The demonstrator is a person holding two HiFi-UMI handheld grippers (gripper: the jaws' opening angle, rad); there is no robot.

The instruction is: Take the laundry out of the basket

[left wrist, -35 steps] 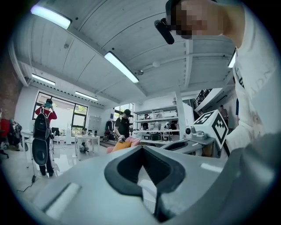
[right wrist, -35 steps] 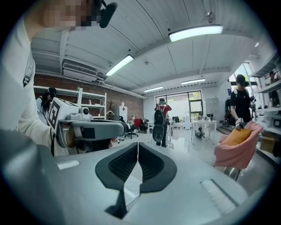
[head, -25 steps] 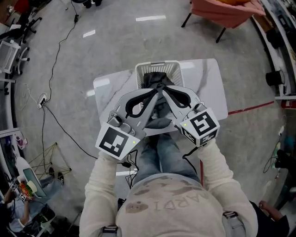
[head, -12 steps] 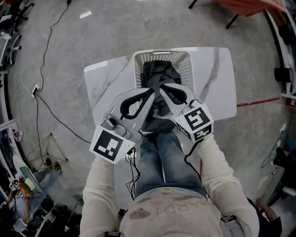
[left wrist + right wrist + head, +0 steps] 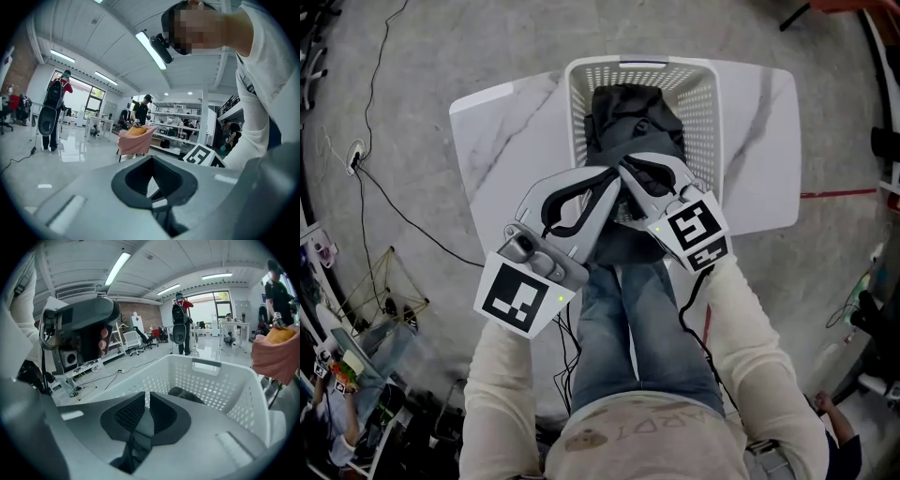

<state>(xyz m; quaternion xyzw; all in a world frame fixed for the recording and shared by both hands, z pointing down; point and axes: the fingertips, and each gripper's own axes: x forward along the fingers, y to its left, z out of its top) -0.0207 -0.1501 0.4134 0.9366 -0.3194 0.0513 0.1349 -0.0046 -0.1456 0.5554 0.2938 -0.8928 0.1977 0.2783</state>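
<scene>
1. Around the edges: the basket (image 5: pixel 707 105) is a white perforated one sitting on a white marble-look surface (image 5: pixel 502 141). The person's jeans (image 5: pixel 628 309) are right up against the surface's near edge. In the left gripper view there's a pink chair (image 5: pixel 136 139), shelving (image 5: pixel 180 131) and a couple of people standing well back in the room.
2. What's in the way: both sets of tongs hang over the near end of the basket and cover that part of it in the head view. Their tips sit just beside each other above the laundry.
3. The laundry (image 5: pixel 630 117) is a dark crumpled heap inside the basket. It fills the middle, with bare lattice wall showing on both sides.
4. The heap's long axis runs along the basket's length, pointing away from the person. The basket's long side lies the same way, across the surface.
5. Left tongs (image 5: pixel 609 180): tips together, only a dark-lined hollow behind them, nothing held.
6. Right tongs (image 5: pixel 630 167): mesh pads pulled in to a thin slit, nothing between them. That view shows the dark fabric just past the tips.
</scene>
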